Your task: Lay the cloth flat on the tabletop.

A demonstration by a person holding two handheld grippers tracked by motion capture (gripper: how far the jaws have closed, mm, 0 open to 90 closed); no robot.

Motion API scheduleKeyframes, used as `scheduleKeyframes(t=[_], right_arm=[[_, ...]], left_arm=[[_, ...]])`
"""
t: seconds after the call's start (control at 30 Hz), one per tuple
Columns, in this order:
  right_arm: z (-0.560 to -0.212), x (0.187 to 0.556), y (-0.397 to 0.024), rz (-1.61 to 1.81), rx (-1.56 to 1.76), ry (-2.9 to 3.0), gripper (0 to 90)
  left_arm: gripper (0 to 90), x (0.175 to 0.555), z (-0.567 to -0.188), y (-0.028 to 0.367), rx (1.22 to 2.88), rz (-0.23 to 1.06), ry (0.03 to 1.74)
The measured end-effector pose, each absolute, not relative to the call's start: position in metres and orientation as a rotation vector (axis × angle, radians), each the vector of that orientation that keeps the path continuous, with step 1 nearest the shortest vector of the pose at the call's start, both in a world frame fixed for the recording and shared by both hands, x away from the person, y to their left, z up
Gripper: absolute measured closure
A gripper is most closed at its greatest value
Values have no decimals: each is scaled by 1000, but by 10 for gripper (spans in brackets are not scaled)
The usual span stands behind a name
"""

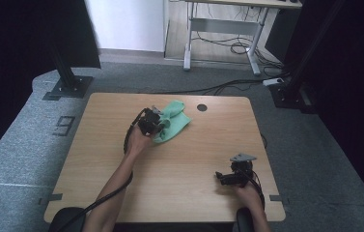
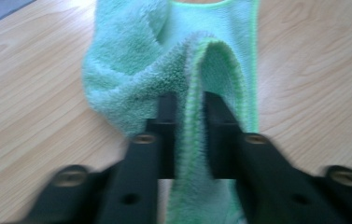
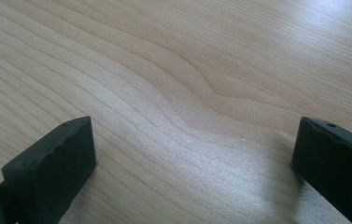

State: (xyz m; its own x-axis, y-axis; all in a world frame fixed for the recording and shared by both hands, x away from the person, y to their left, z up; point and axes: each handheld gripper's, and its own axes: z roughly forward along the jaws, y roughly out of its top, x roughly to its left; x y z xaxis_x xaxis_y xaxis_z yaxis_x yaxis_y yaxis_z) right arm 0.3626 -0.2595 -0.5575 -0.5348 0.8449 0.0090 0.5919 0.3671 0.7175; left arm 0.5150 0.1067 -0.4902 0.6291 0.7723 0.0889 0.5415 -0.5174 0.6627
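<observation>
We see a wooden table (image 1: pixel 179 169) from above, with a green cloth (image 1: pixel 174 121) lying crumpled near its far edge, left of the round cable hole (image 1: pixel 202 107). The left gripper (image 1: pixel 159 124) meets the near-left edge of the cloth. Looking along its two black jaws in the left gripper view, we find them drawn close together on a raised fold of the cloth (image 2: pixel 197 84), whose bright green hem runs up between the pads (image 2: pixel 166 109) and arches over beyond them; the left gripper (image 2: pixel 190 112) thus pinches the fabric. The rest of the cloth spreads on the tabletop (image 2: pixel 33 93) ahead and to either side. The right gripper (image 1: pixel 224 178) rests near the table's near-right corner, well apart from the cloth. In the right gripper view, its jaws stand wide apart over bare wood (image 3: pixel 183 93), nothing between them: the right gripper (image 3: pixel 192 154) is open.
</observation>
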Motion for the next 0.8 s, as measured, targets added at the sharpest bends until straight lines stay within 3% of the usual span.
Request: scheduleKeyframes(t=[0.17, 0.43, 0.8], right_arm=[[-557, 362, -259, 968, 1256, 2272, 0], [-557, 362, -259, 967, 1255, 2273, 0], [-557, 362, -259, 968, 1260, 2273, 0]], left_arm=[[843, 516, -492, 133, 2193, 539, 1151], [793, 515, -518, 177, 2193, 499, 1310], [821, 491, -530, 177, 2257, 429, 1162]])
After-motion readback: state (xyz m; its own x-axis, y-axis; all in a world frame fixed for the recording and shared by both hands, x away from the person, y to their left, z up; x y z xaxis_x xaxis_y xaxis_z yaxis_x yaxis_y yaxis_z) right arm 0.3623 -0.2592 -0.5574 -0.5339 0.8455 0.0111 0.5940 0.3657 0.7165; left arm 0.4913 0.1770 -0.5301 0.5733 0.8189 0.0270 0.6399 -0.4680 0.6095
